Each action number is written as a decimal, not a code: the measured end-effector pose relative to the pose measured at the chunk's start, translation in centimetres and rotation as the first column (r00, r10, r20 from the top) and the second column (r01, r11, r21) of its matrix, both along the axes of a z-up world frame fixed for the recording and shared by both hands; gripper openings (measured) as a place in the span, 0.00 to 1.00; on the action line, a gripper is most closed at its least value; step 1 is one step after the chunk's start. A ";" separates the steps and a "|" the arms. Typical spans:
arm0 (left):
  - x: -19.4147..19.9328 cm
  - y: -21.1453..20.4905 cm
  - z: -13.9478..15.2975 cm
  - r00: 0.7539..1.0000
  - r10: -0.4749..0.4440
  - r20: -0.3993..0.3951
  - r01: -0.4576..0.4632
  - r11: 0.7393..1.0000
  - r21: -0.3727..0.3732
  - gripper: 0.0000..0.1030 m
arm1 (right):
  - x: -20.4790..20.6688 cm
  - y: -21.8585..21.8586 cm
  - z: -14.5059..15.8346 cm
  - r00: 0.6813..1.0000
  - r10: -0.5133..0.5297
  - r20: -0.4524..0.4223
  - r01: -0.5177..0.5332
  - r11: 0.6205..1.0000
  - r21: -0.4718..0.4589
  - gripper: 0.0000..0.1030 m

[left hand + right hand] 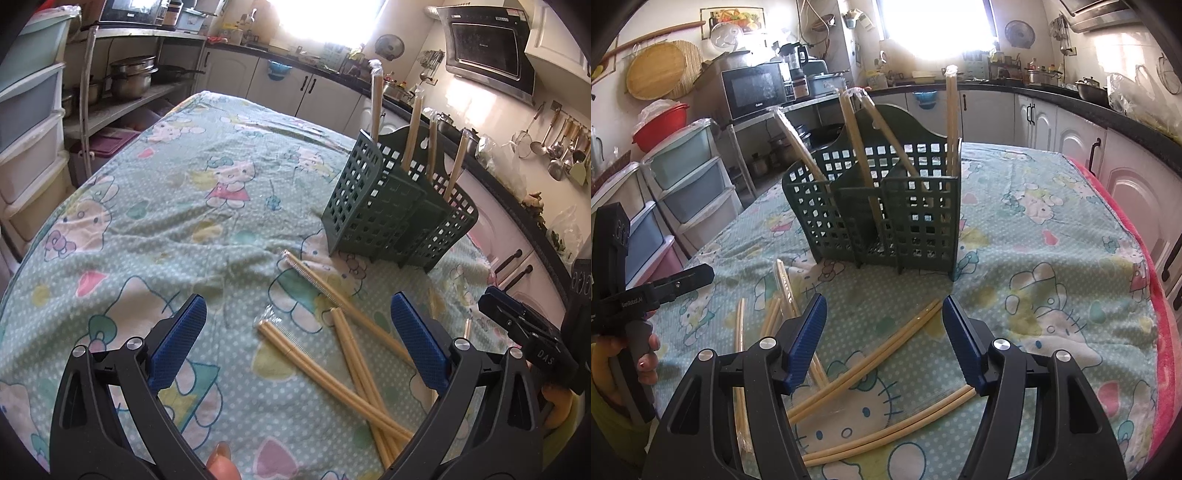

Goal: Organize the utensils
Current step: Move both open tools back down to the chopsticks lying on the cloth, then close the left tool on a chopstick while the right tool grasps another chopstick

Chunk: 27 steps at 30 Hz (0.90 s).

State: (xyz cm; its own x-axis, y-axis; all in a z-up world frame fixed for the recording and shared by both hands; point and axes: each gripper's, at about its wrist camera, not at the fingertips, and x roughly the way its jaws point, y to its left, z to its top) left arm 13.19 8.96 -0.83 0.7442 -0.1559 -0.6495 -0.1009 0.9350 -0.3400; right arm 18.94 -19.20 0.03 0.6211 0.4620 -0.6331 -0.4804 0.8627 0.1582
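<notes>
Both our grippers hang over the desk (1052, 206), which is covered by a cartoon-print cloth (166, 206). Left gripper (295, 347): jaws wide, nothing between them. Right gripper (882, 336): jaws also wide, empty.

Green lattice caddy (879, 206) stands upright toward the far side of the desk. Four wrapped chopstick pairs (948, 122) already lean in its compartments, tips up; which compartment each sits in we cannot fully tell.

Still loose on the cloth, in front of the caddy: several pairs. In the right wrist view, one pair (871, 354) lies diagonally between our jaws, another (897, 432) curves below it, and more (783, 288) lie to the left. The left wrist view shows a crossed heap (354, 365) just ahead of the left gripper.

Our judgement: task roughly half done. Four pairs stowed, about as many left to lift and drop into the caddy. No grasp yet begun.
</notes>
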 end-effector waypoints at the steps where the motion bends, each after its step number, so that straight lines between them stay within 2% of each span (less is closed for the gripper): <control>1: -0.1 0.0 -0.1 1.000 0.000 -0.006 0.000 1.000 -0.001 0.90 | 0.0 0.0 -0.1 1.000 0.002 -0.003 -0.002 1.000 -0.003 0.61; 12: -0.6 -0.3 -1.6 0.998 -0.026 -0.065 0.027 1.000 0.012 0.89 | 0.9 0.4 -1.8 0.998 -0.009 -0.059 0.007 0.999 -0.033 0.61; 15: -0.6 -0.7 -1.9 0.996 -0.048 -0.075 0.049 0.999 0.015 0.79 | 1.2 0.3 -2.3 0.997 -0.017 -0.071 0.015 0.999 -0.035 0.61; 20: -0.3 -1.0 -2.7 0.990 -0.101 -0.099 0.097 0.994 -0.047 0.58 | 1.6 0.5 -2.6 0.997 -0.020 -0.081 0.016 0.999 -0.043 0.61; 23: 0.3 -1.1 -3.5 0.985 -0.120 -0.127 0.111 0.990 -0.083 0.51 | 2.0 0.6 -2.8 0.996 -0.018 -0.089 0.014 0.999 -0.048 0.61; 27: 1.3 -1.1 -4.3 0.981 -0.114 -0.157 0.101 0.991 -0.092 0.48 | 2.8 0.8 -3.1 0.994 -0.025 -0.111 0.018 0.998 -0.062 0.61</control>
